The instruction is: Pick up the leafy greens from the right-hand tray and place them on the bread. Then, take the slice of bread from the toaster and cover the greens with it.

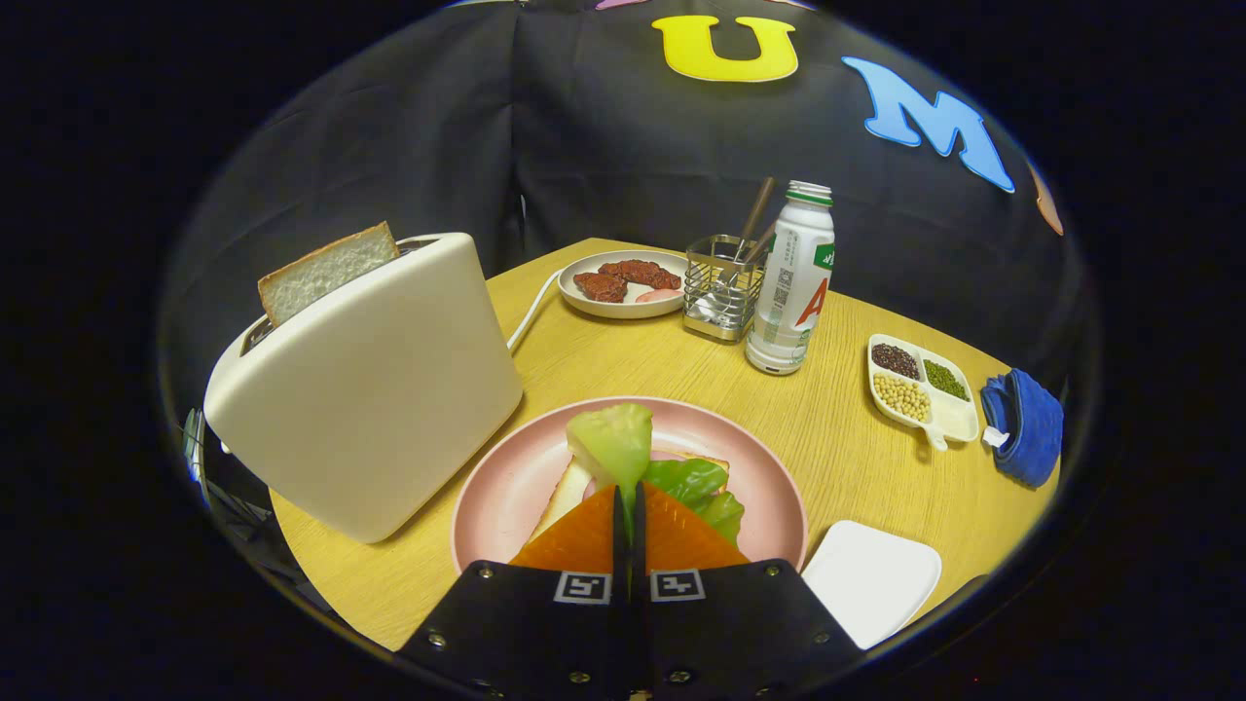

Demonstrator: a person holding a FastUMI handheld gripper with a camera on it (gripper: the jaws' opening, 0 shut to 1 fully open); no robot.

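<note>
The claw [628,506] was nearly closed, its two fingers pinching the pale stalk end of the soft green leafy greens [623,443], which stood up above the round pink plate [506,477] while a darker leaf lay on the pale slice of bread [565,497] beneath. The thin pinch looked like the weak point: the greens could slip sideways or cling to the fingers at release, landing off the bread. A second, crusted slice of bread [326,271] stood in the cream toaster [370,389] just beside the plate, so a careless swing might knock it. The flat white tray [871,579] sat on the wooden bench [604,360]. The white, green-capped bottle [790,282] bore a large red "A"; its smaller print was too small to read.
</note>
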